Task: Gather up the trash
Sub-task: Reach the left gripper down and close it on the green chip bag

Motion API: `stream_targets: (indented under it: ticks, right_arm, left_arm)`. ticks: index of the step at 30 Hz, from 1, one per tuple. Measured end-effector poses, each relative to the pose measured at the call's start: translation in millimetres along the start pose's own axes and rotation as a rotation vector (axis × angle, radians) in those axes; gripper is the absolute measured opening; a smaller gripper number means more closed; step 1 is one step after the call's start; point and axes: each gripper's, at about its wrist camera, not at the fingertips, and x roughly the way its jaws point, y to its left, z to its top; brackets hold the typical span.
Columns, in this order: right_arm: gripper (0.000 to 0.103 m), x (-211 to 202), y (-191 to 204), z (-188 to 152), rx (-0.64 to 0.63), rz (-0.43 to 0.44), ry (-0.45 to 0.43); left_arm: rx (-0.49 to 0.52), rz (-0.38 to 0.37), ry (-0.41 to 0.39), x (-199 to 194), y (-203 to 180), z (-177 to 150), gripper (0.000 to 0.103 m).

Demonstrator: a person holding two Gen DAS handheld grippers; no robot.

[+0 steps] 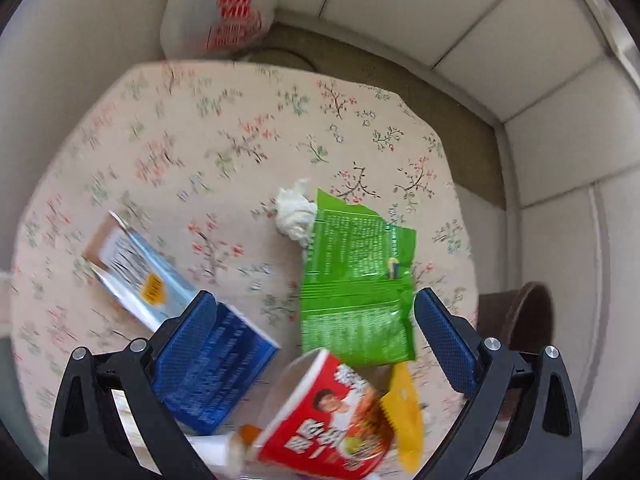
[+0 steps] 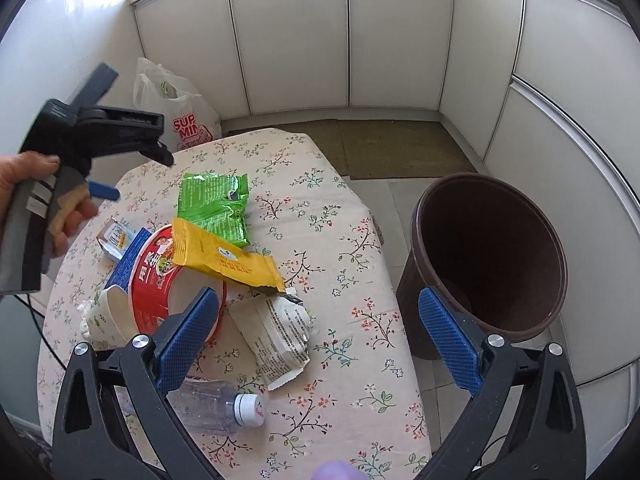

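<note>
Both hand-held grippers gape empty | left hand-held gripper (image 1: pixel 314 314) over green wrapper (image 1: pixel 356 280), ready to pinch | right hand-held gripper (image 2: pixel 318 312) above desk (image 2: pixel 352 208) litter | bin (image 2: pixel 488 256) lower right, close for drops

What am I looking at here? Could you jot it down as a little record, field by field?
Setting: round table with a floral cloth, white cabinets behind
Trash on table: red noodle cup on its side, yellow wrapper, green wrapper, white wrapper, blue box, clear bottle, crumpled tissue
Bin: brown bin on the floor beside the table, looks empty
Left gripper: open, above the cup and box, holding nothing
Right gripper: open, holding nothing
Also there: white plastic bag on the floor
</note>
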Motion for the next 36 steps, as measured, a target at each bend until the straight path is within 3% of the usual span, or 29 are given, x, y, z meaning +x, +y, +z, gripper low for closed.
stream_targets:
  ticks: [2, 5, 9, 11, 14, 20, 25, 27, 32, 36]
  right_arm:
    - [0.096, -1.4, -1.8, 6.9, 0.011, 0.005, -0.011]
    - [0.096, -1.0, -5.4, 14.1, 0.028, 0.008, -0.015]
    - [0.096, 2.8, -12.9, 19.7, 0.057, 0.028, -0.004]
    - [0.096, 4.4, -17.7, 21.2, 0.078, 0.030, 0.002]
    - [0.096, 6.4, -24.0, 21.6, 0.109, 0.046, 0.017]
    - [0.096, 10.7, -28.9, 20.5, 0.138, 0.059, 0.048]
    - [0.096, 13.7, -26.3, 21.5, 0.131, 0.053, 0.060]
    - [0.096, 14.7, -26.9, 22.0, 0.132, 0.051, 0.062]
    - [0.096, 13.7, -31.8, 21.4, 0.153, 0.044, 0.062]
    - [0.096, 8.8, -39.1, 20.6, 0.173, 0.048, 0.048]
  left_arm:
    - [-0.010, -0.029, 0.051, 19.4, -7.3, 4.6, 0.096]
    - [0.033, 0.092, 0.047, 40.0, -19.8, 10.6, 0.096]
    - [-0.062, 0.033, 0.112, 64.5, -12.9, 14.5, 0.096]
    - [-0.058, 0.011, 0.140, 72.5, -17.4, 12.0, 0.090]
    - [-0.027, 0.032, 0.161, 79.4, -26.1, 8.2, 0.080]
    - [0.021, 0.055, 0.151, 82.4, -36.2, -1.6, 0.048]
    - [0.059, 0.026, 0.147, 73.3, -35.6, -11.5, 0.013]
    - [0.073, 0.003, 0.133, 69.8, -37.3, -15.4, 0.008]
    - [0.077, -0.026, 0.112, 63.3, -39.2, -27.0, 0.006]
    - [-0.001, -0.057, 0.170, 78.4, -34.5, -22.0, 0.012]
